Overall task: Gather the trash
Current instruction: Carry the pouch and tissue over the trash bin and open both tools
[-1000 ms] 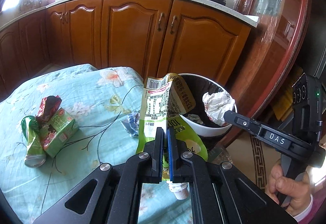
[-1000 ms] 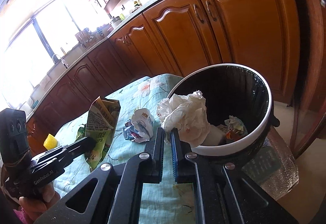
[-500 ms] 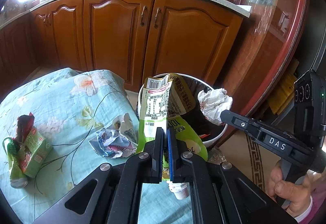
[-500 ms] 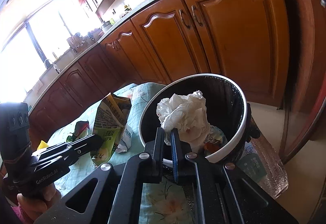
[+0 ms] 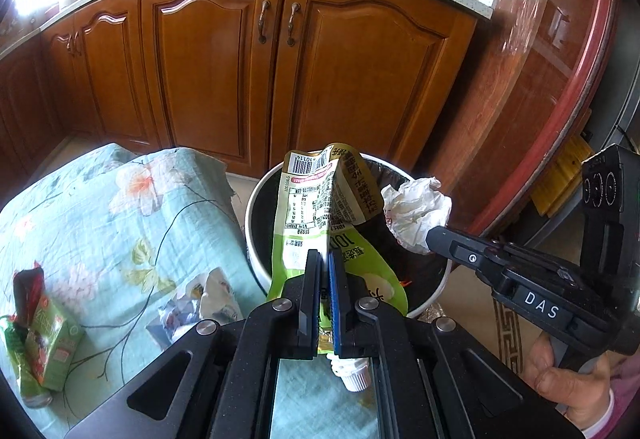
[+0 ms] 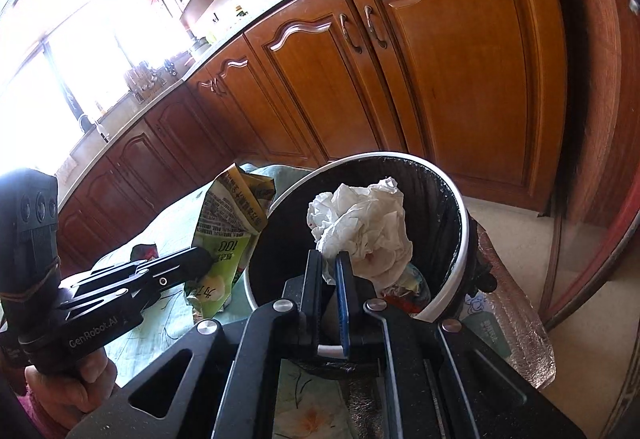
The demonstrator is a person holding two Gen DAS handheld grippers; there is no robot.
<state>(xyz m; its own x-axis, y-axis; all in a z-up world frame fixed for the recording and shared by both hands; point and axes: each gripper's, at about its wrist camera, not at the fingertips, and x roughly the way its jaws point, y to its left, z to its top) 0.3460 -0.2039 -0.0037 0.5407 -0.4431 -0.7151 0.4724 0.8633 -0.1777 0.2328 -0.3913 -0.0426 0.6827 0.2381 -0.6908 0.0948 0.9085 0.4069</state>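
Clamping a flattened green and white drink pouch (image 5: 316,223) with a white screw spout, the left gripper (image 5: 324,259) has its fingers pressed tight on the pouch's lower half; the printed top stands at twelve o'clock from the fingertips, over the near side of the round white-rimmed bin with a black liner (image 5: 256,271). The right gripper (image 6: 329,263) has its fingers pinched on the lower edge of a crumpled white paper ball (image 6: 362,227), which hangs over the bin's open mouth, with the white rim (image 6: 460,259) at three o'clock of it. In the left wrist view that paper ball (image 5: 416,215) sits at two o'clock from the pouch.

Some rubbish already lies in the bin: colourful wrappers (image 6: 408,279) show below the paper. Both held pieces look ready to be let go, but neither is released yet. On the pale green floral cloth (image 5: 100,219), at nine o'clock of the left gripper, more remains: a crumpled blue and white wrapper (image 5: 200,299), a small green juice carton (image 5: 52,339), a green can (image 5: 16,359) beside it and a dark red wrapper (image 5: 26,287).

Compared with a second ago, both grippers have travelled toward the bin: the pouch was over the cloth's edge and now overlaps the bin, and the paper ball was at the near rim and now sits well inside the opening.
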